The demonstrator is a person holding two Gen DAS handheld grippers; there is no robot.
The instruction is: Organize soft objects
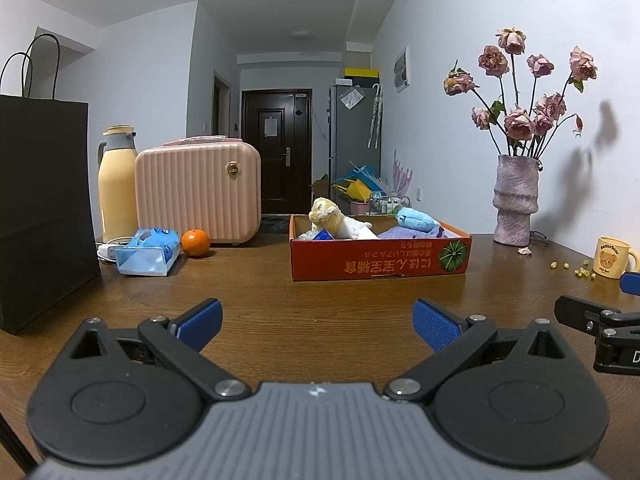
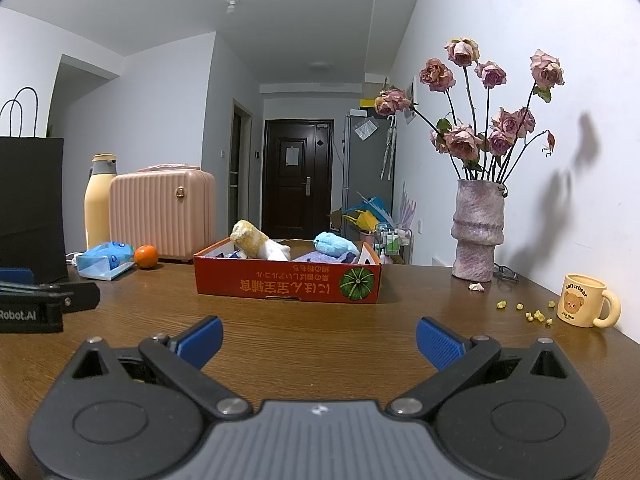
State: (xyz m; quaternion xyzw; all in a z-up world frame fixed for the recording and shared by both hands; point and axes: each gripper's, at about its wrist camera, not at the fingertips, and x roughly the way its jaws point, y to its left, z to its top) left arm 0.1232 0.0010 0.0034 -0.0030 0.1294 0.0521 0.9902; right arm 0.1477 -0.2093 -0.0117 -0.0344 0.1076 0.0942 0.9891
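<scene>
Left wrist view. Left tongs (image 1: 316, 326) spread wide, nothing between the blue pads, hovering over the bare near part of the wooden desk (image 1: 280, 300). Straight ahead, toward the far side, sits the shallow red cardboard box (image 1: 380, 258) with a pumpkin print. Inside it we see a yellow-and-white plush toy (image 1: 332, 220) lying at the left, a light blue plush (image 1: 416, 220) at the right, and a folded purple cloth (image 1: 404, 234) beneath the blue one. Far left: black paper bag (image 1: 44, 208), cream thermos (image 1: 118, 184), pink vanity case (image 1: 198, 192), tissue pack (image 1: 150, 250), orange (image 1: 195, 242). Part of the other tool enters at the right edge.

Handling, our judgement: the plush pieces look light and squashy, not fragile and not slippery. They should deform under the pads, so we would pinch mid-body, where the bulk is thickest, rather than a limb or an ear. The cloth is limp; take it at a fold, expect it to drape and drag.

Right wrist view. Right tongs (image 2: 318, 344) likewise spread and empty, over the near desk. The same box (image 2: 288, 284) lies ahead and slightly left, with the yellow plush (image 2: 256, 242), blue plush (image 2: 334, 244) and purple cloth (image 2: 316, 257) in it. Right of it stand a vase of dried roses (image 2: 478, 232) and, near right, a bear mug (image 2: 582, 300) with yellow crumbs (image 2: 536, 315) just beside it; both breakable, so keep sweeps away from that side.
</scene>
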